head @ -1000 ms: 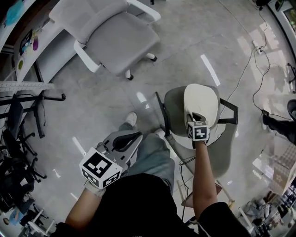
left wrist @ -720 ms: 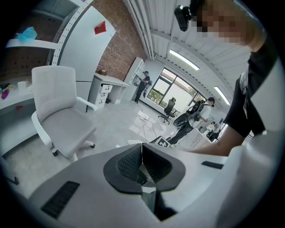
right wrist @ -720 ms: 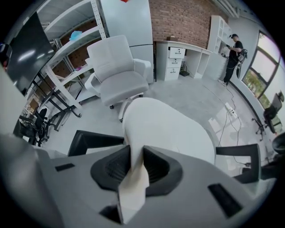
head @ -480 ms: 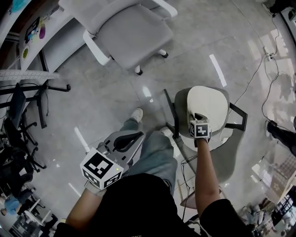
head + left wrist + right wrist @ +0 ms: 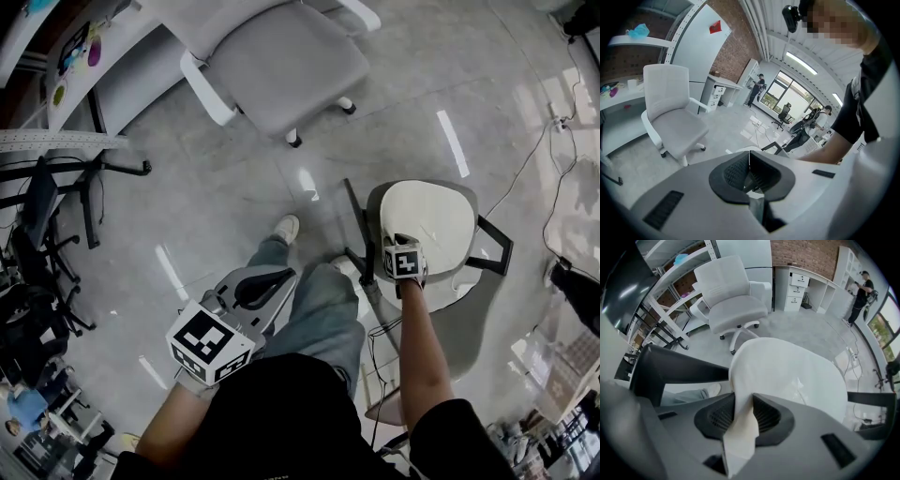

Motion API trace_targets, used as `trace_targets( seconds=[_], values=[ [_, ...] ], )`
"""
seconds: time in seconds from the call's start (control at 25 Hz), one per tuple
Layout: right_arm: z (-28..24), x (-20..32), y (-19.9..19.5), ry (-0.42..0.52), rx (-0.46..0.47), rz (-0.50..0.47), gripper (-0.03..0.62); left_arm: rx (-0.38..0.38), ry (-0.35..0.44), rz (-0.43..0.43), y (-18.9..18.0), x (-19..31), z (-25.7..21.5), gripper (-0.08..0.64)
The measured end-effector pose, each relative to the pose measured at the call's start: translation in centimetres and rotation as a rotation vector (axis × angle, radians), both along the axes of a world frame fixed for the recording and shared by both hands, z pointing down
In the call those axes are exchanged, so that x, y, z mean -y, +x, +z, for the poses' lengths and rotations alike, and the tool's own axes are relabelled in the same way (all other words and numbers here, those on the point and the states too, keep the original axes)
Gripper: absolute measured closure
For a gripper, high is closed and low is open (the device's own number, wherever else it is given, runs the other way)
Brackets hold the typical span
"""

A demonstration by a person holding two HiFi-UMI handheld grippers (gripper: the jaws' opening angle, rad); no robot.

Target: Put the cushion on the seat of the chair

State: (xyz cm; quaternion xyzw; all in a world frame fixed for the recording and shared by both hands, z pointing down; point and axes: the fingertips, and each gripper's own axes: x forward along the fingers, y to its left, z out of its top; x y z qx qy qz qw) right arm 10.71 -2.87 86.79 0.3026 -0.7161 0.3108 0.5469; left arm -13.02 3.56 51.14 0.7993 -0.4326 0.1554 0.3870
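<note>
The cream cushion (image 5: 427,217) lay over the seat of the grey chair (image 5: 459,323), between the chair's two black armrests. Its edge nearest the chair's back was pinched in the right gripper (image 5: 401,241). The head view showed only the marker cube and the cushion's broad top. The right gripper view showed the grip itself: the right gripper (image 5: 743,404) had its jaws nearly together on a thin fold of the cushion (image 5: 787,373). That fold ran down between the pads and hung out below them. Neither view settled whether the far part of the cushion rested fully on the seat.

The left gripper (image 5: 277,278) was held well away from the chair, beyond the person's jeans leg (image 5: 319,309). From the head view its black jaws looked closed. The left gripper view confirmed it: on the left gripper (image 5: 749,168) the pads met along a thin line with nothing between them.

A white office chair (image 5: 281,66) stood on the grey floor well beyond the grey chair. It showed in both gripper views too (image 5: 675,122) (image 5: 736,305). Only the right gripper view took in the white drawer desk (image 5: 799,284) past it against the brick wall. Only the head view showed the cables (image 5: 553,169) trailing on the floor beside the grey chair.
</note>
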Motion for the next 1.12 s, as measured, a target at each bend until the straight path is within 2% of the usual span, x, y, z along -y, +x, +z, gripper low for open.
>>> trace_targets(
  seconds=[0.28, 0.52, 0.72, 1.12],
  values=[
    [1.8, -0.6, -1.0, -0.046, 0.001, 0.001, 0.46, 0.005, -0.019, -0.022, -0.9, -0.3, 0.6, 0.548],
    [2.7, -0.9, -1.7, -0.089, 0.036, 0.015, 0.414, 0.005, -0.025, -0.026, -1.0, -0.5, 0.7, 0.548],
    [2.6, -0.8, -2.2, -0.127, 0.079, 0.069, 0.388, -0.001, -0.026, -0.016, -1.1, -0.7, 0.6, 0.548],
    [-0.6, 2.2, -0.9, -0.028, 0.075, 0.126, 0.388, -0.003, 0.012, -0.013, -1.7, -0.5, -0.5, 0.548]
  ],
)
